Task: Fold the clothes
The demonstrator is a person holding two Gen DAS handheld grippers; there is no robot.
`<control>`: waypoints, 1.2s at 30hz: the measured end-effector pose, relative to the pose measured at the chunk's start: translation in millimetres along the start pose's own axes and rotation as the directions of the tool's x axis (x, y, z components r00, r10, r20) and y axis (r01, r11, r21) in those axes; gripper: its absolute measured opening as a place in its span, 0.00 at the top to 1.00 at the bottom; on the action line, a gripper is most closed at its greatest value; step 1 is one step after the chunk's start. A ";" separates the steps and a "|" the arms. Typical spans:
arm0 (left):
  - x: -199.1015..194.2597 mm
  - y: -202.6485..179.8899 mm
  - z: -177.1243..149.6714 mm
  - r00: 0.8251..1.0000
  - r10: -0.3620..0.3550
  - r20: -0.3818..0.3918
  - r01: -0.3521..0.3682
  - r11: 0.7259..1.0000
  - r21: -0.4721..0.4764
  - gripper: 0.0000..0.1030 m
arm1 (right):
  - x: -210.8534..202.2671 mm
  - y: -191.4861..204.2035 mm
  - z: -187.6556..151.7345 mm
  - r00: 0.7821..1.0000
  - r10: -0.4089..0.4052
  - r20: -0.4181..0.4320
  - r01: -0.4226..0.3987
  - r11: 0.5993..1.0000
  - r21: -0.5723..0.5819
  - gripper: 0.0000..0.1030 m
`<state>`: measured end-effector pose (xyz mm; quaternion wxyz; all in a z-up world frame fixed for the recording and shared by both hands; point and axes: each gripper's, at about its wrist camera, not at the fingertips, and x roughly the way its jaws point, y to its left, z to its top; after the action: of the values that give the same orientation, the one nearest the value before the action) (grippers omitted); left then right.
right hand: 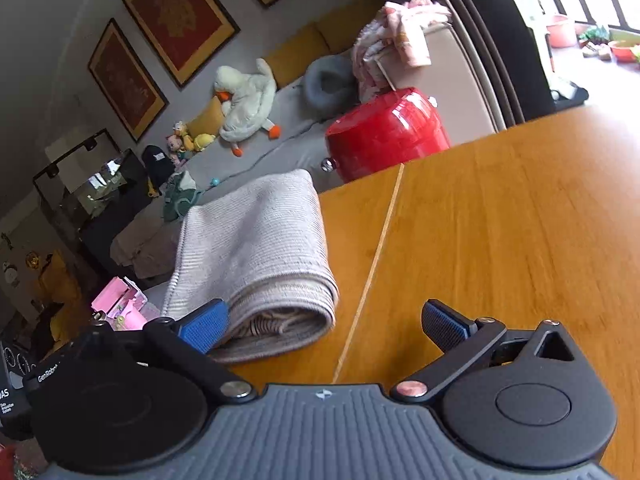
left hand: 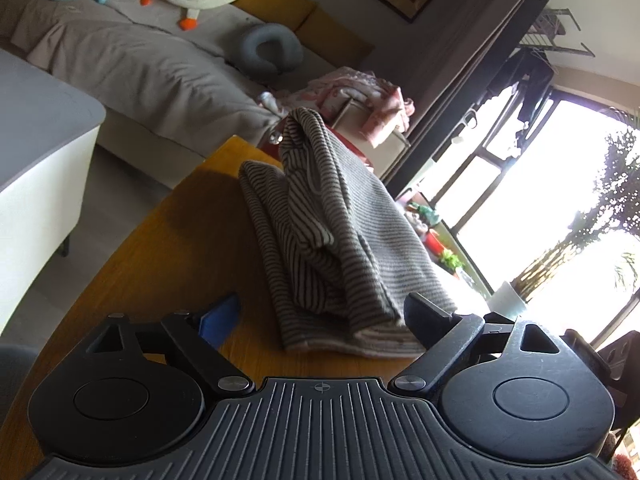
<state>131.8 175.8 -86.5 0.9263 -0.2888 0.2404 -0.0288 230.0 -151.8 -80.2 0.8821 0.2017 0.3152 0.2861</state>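
Right wrist view showed a folded striped garment [right hand: 256, 256] on the wooden desk [right hand: 500, 220], sofa [right hand: 280, 136] behind, both tools [right hand: 324, 326] [left hand: 324, 316] spread wide, empty.

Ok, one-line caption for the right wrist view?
Open right gripper beside a folded grey striped knit garment on the wooden table, red round stool beyond.

the striped garment [left hand: 332, 240] hides the wooden table [left hand: 160, 240] beneath it, and its near hem slips behind the left gripper [left hand: 320, 316]. in the right wrist view its inner folds are too dark to read, and the window glare washes out the balcony.
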 end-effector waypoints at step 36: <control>-38.5 -94.8 -83.4 0.889 0.455 -0.045 -0.403 0.826 0.394 0.00 | -56.4 47.4 -64.9 0.918 -0.391 -0.066 0.333 0.851 -0.407 0.00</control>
<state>67.4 60.9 -77.7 0.9278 -0.0426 0.3523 0.1153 132.6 -140.2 -76.6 0.9167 -0.0615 0.3487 0.1851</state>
